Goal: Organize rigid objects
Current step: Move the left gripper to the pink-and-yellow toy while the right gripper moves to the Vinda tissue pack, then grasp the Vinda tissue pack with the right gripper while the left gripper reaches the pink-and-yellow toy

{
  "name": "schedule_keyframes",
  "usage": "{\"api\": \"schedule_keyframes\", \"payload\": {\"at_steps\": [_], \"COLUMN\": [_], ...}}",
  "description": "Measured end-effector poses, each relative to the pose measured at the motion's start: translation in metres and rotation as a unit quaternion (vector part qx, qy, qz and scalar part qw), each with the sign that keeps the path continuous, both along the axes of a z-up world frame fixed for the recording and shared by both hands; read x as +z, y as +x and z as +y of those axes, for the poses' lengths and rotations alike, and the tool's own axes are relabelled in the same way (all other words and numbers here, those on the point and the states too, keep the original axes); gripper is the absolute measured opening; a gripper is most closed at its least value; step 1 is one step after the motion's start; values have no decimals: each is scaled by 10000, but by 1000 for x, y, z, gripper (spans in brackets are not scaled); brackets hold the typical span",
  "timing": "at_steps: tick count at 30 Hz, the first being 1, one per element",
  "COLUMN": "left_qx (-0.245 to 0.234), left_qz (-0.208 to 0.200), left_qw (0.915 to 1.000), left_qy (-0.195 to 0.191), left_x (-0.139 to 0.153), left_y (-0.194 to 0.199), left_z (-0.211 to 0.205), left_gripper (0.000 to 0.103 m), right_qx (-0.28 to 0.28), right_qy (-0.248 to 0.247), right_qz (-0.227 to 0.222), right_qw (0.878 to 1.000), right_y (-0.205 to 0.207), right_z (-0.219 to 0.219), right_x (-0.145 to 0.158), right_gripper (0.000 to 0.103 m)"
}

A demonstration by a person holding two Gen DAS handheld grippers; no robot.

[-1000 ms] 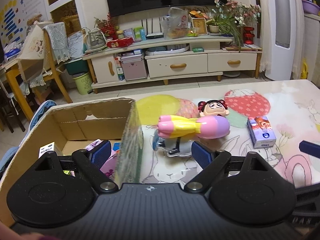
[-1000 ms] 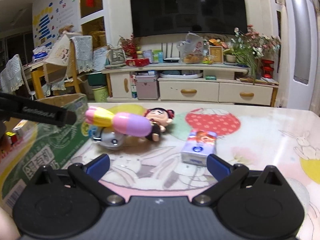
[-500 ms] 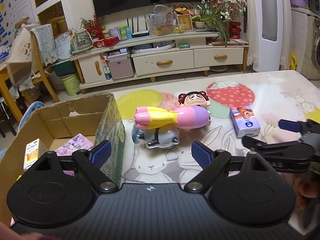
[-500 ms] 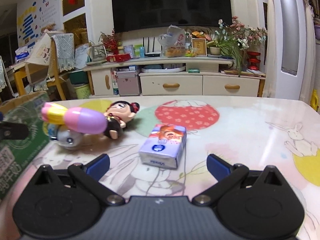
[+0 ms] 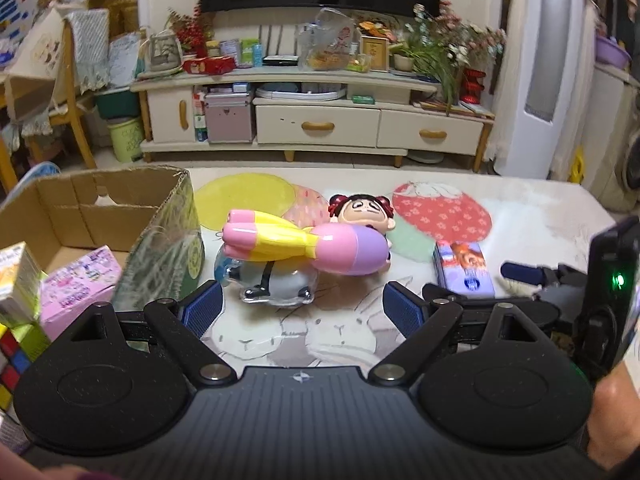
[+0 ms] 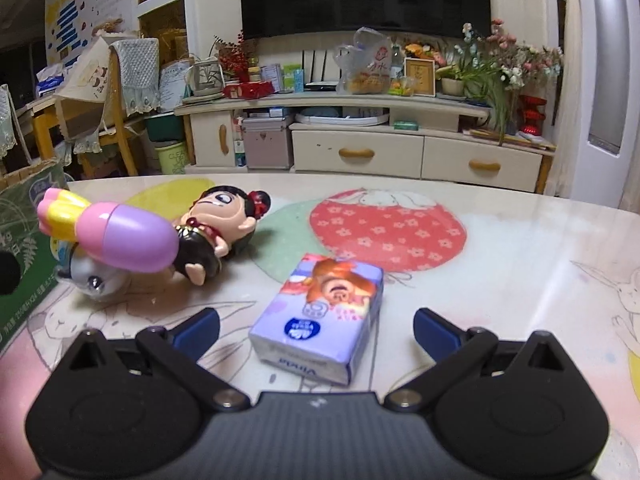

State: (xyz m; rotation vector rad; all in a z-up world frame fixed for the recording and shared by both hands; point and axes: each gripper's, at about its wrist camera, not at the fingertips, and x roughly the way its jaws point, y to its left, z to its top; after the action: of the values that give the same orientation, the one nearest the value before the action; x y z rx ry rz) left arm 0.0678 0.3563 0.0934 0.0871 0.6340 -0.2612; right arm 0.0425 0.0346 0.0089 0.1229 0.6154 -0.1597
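A pink, yellow and purple rocket toy [image 5: 304,246] [image 6: 116,234] rests across a clear round toy [image 5: 276,284] [image 6: 90,276], with a doll [image 5: 366,212] [image 6: 218,228] lying behind it. My left gripper [image 5: 302,310] stands open just short of the clear toy, nothing between its fingers. A purple tissue pack [image 6: 320,316] [image 5: 464,270] lies on the table between the open fingers of my right gripper [image 6: 316,330], untouched. An open cardboard box [image 5: 120,208] [image 6: 24,240] at the left holds a pink box [image 5: 82,280], a yellow-white carton [image 5: 14,276] and a puzzle cube [image 5: 10,364].
The table [image 6: 500,248] wears a cartoon-printed cover and shows bare surface to the right of the tissue pack. The right gripper's body [image 5: 600,304] appears at the right edge of the left wrist view. Beyond the table stands a TV cabinet [image 5: 320,120] full of clutter.
Both grippers have moved right and forward. The right one has come up to the tissue pack, which now sits between its fingers. The left one has swung from the box toward the toys.
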Motion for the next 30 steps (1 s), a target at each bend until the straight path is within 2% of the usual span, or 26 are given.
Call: {"api": "schedule_keyframes", "payload": {"at_steps": [8, 15, 20, 22, 30], "left_qx": [509, 923, 1045, 1071, 1045], "left_qz": [18, -54, 75, 63, 52], "left_qw": [9977, 9919, 9884, 9881, 9920], "left_qy": [-446, -871, -1097, -1100, -704], "left_x": [-7, -11, -18, -20, -23], "left_y": [30, 59, 73, 77, 84], "left_z": [-13, -14, -11, -12, -20], "left_gripper": [103, 103, 103, 103, 103], "right_qx": [138, 288, 340, 370, 398], "right_qy": [-96, 140, 248, 273, 369], "right_qz": [31, 5, -18, 13, 55], "right_qw": [9999, 9995, 9991, 9989, 9985], "right_y": [12, 12, 12, 13, 13], "right_z": [-7, -12, -14, -14, -16], "right_x": [1, 1, 0, 0, -2], "right_gripper": [102, 102, 102, 102, 102]}}
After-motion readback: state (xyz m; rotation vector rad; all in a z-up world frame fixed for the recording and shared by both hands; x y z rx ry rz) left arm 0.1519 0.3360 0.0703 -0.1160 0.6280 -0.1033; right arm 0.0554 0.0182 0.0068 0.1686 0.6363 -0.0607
